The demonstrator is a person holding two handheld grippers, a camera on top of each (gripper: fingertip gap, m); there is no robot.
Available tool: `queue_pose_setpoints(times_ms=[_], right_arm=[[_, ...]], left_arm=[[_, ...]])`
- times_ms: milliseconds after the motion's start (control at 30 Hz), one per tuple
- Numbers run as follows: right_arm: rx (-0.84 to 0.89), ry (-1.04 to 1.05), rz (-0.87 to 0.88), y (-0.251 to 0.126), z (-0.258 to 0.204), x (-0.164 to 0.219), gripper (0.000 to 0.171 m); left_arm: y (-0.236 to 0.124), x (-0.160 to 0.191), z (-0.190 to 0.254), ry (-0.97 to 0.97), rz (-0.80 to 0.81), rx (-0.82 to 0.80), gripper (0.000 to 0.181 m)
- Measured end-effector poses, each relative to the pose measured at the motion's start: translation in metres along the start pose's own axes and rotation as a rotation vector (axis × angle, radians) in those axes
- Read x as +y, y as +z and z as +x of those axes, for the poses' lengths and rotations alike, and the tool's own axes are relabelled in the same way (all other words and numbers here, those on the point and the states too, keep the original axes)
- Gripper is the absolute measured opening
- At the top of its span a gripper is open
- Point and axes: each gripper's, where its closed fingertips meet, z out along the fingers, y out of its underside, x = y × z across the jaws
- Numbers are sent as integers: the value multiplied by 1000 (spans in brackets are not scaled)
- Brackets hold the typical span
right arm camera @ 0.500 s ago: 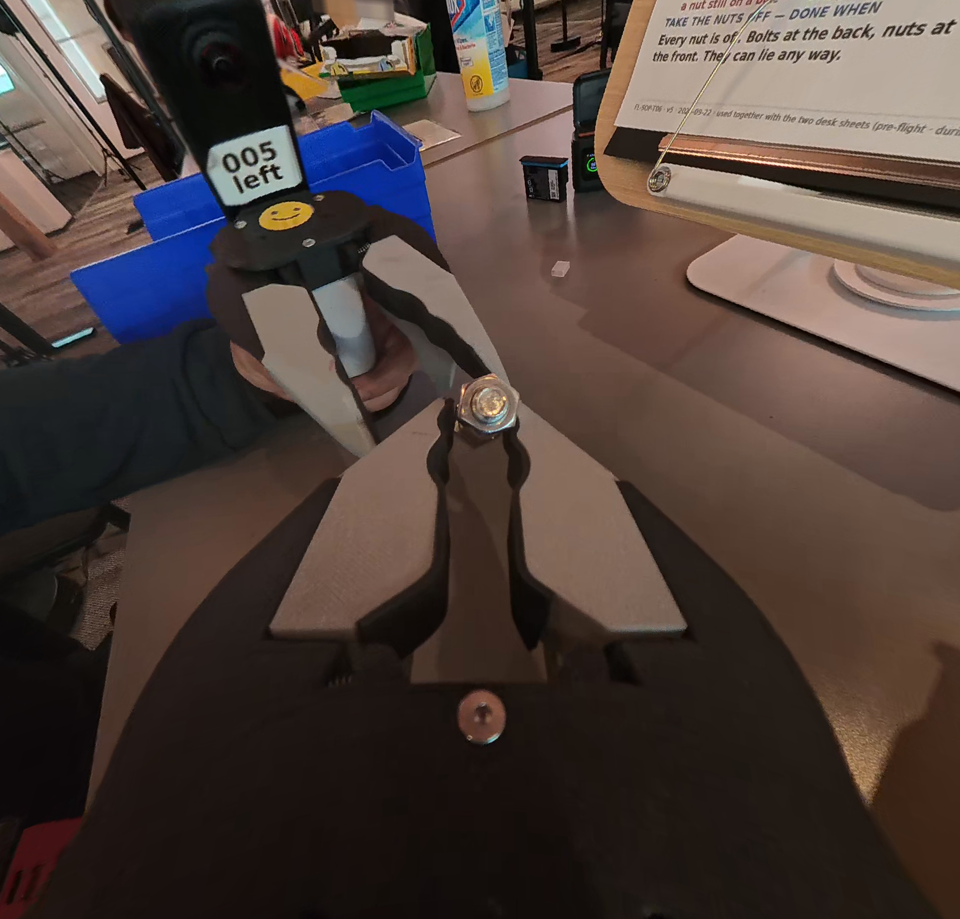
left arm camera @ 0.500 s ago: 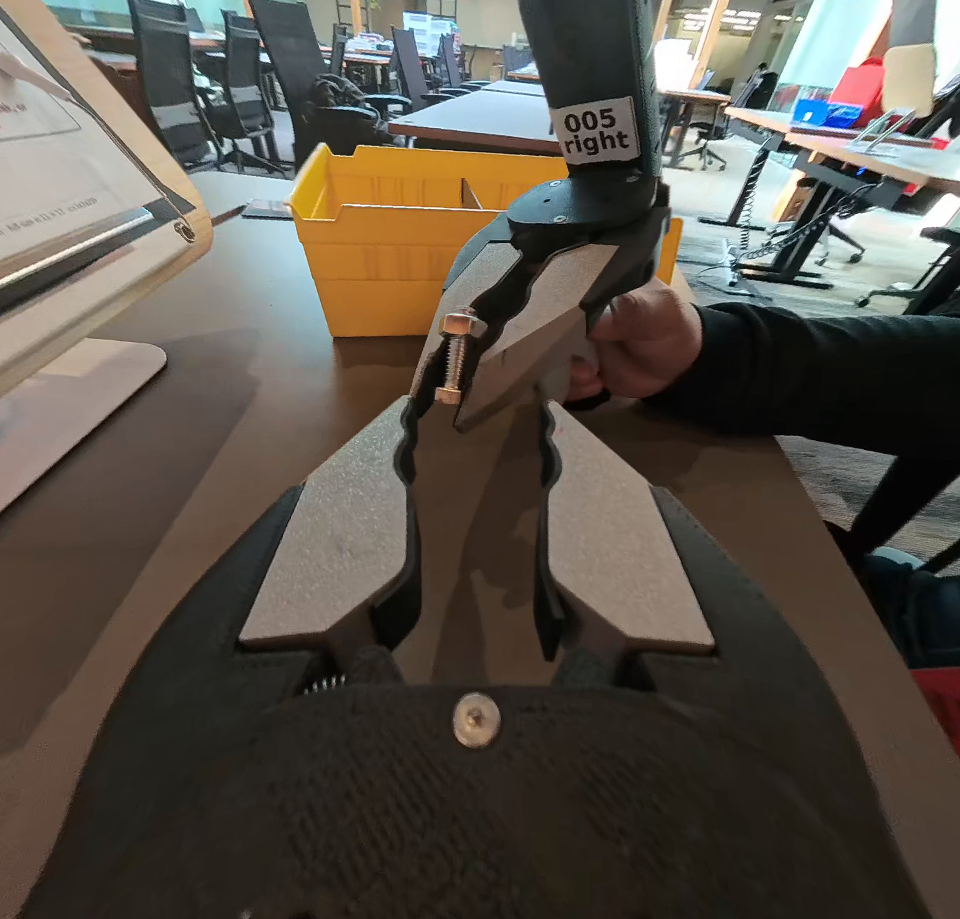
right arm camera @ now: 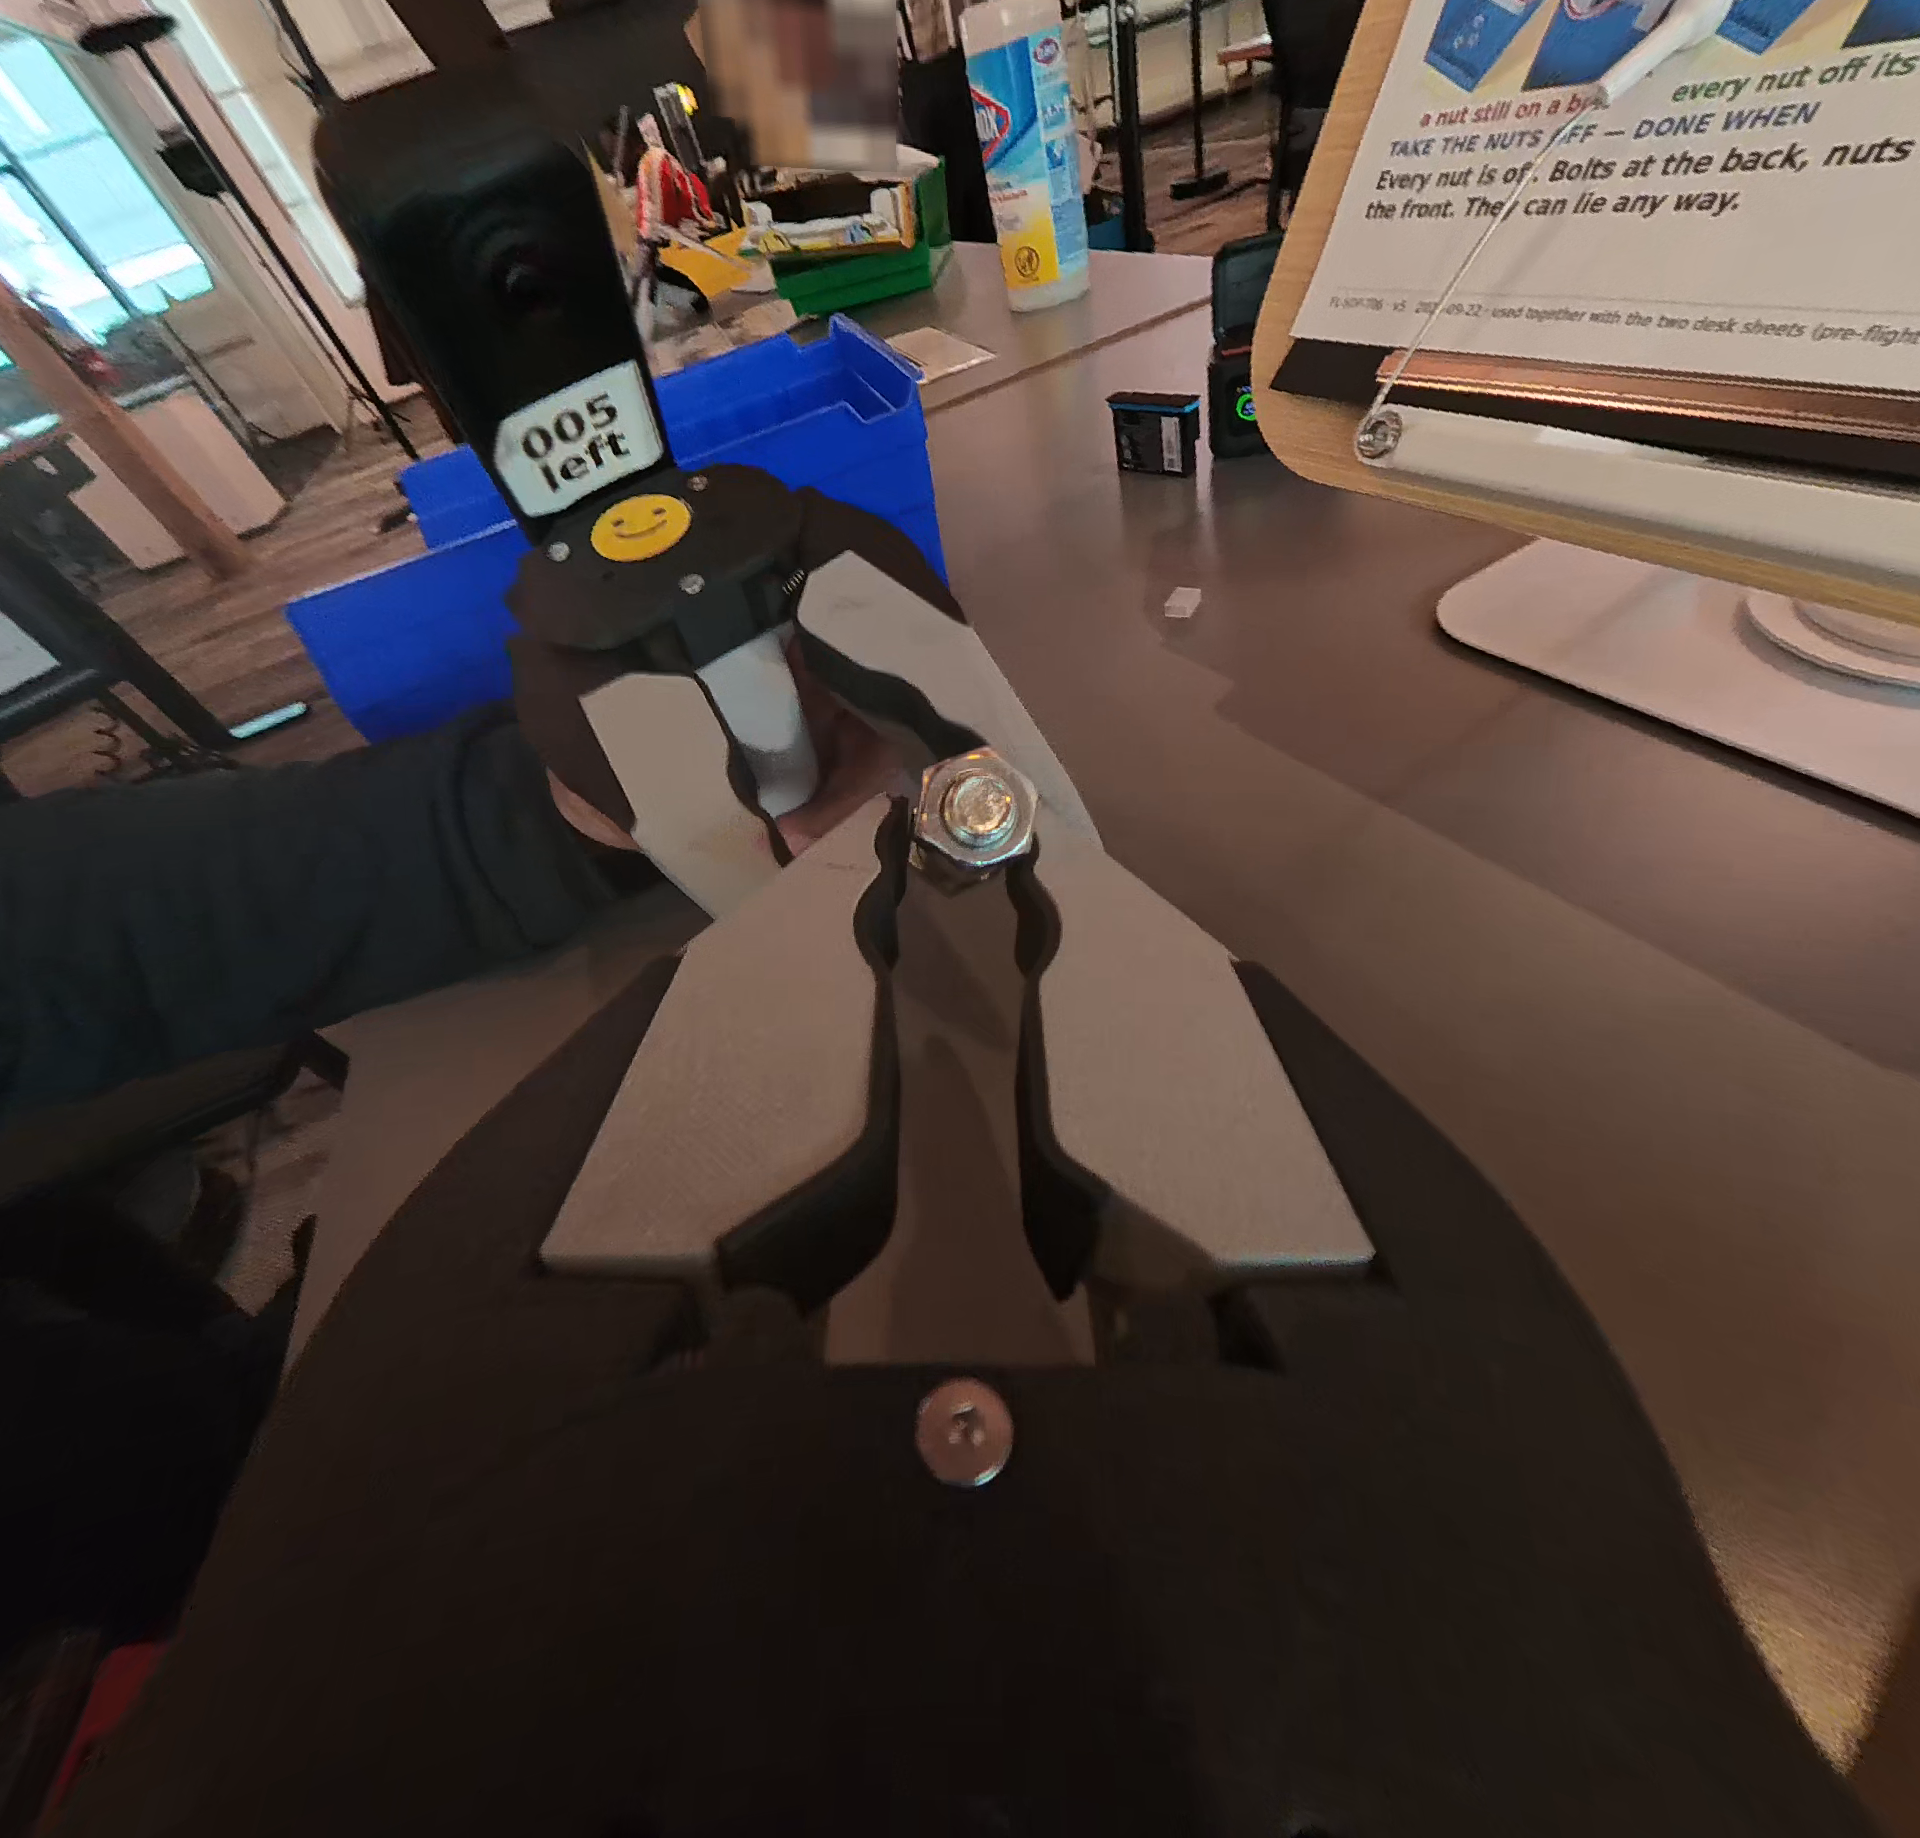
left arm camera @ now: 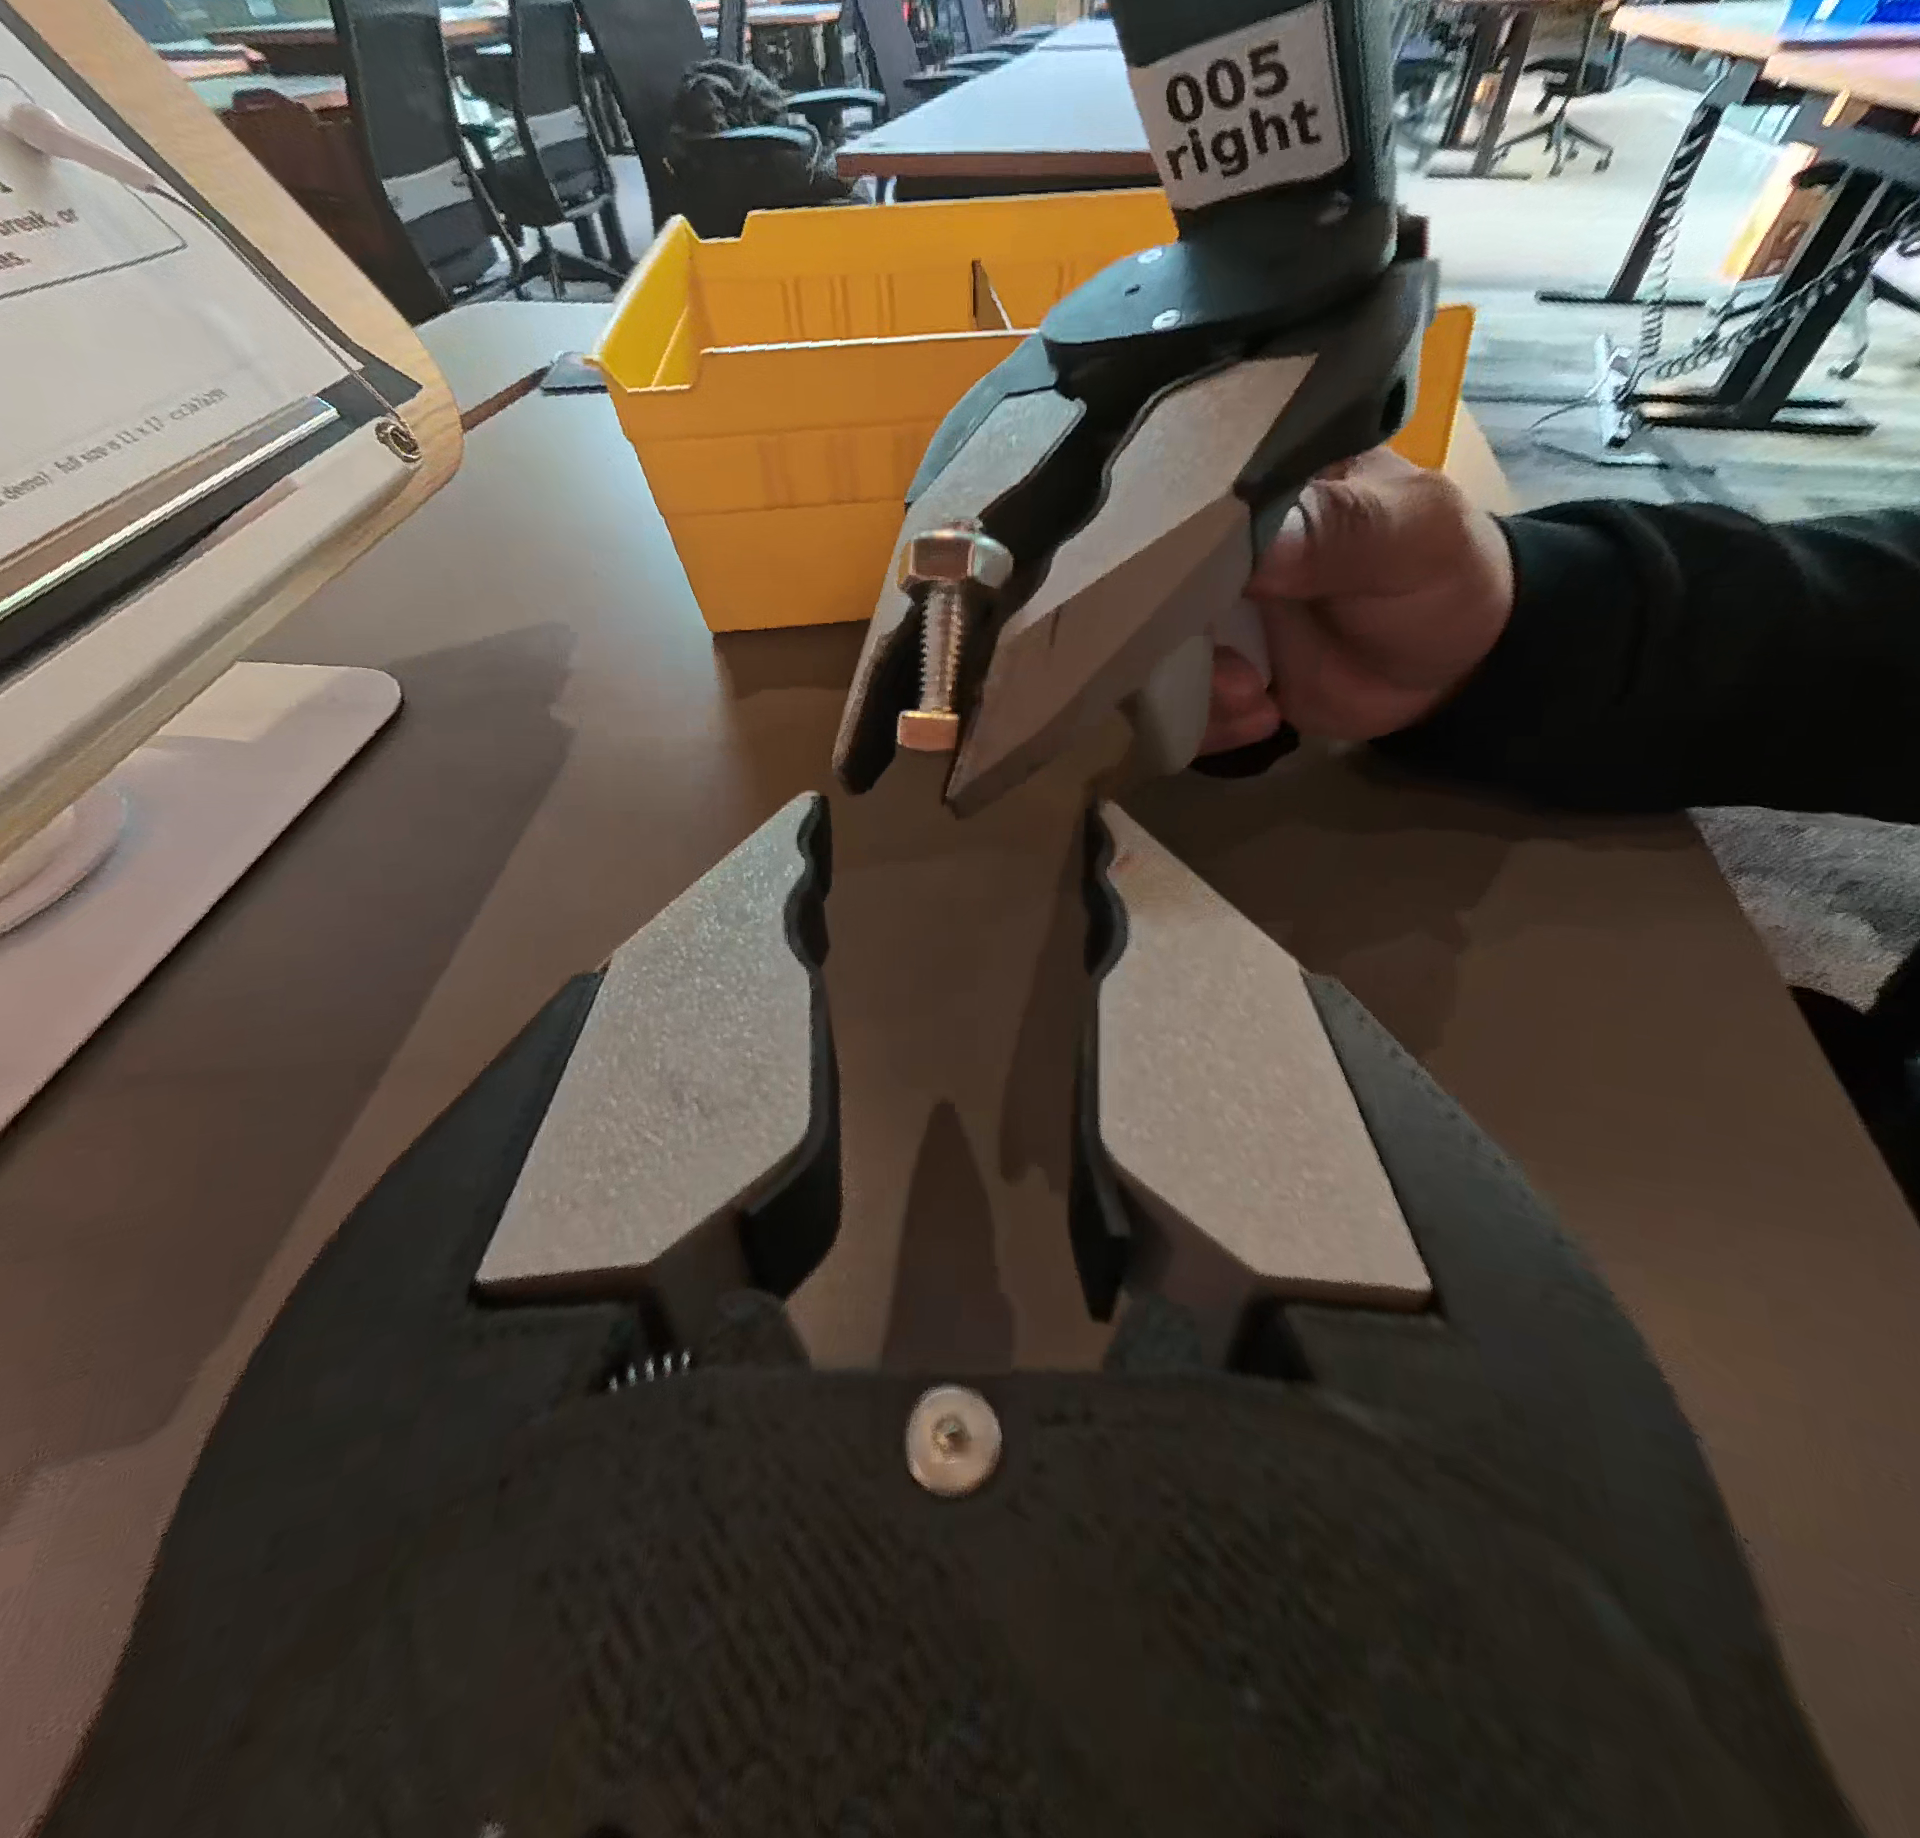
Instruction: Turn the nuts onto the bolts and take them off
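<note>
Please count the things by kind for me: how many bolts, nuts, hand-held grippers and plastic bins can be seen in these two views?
Silver steel bolt, held in the right gripper: 1
Silver hexagonal steel nut, on that bolt: 1
Two-finger grippers, left gripper and right gripper: 2
Plastic bins, yellow bin, blue bin, green bin farther back: 3
Total: 7

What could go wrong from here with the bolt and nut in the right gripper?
1. The right gripper pinches the silver threaded bolt only near its fingertips, head end lowest; a twist might slip it out onto the dark brown table.
2. The silver hex nut sits at the bolt's far end, so it may drop once free.
3. The open, empty left gripper hovers just below; closing could catch the right gripper's tips, not the nut.
</note>
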Motion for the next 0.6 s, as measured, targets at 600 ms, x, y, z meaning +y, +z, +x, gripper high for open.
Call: queue_pose_setpoints(times_ms=[600], right_arm=[[-127,82,51,-2,-11,-6,15]], left_arm=[[1,-2,7,10,7,7,20]])
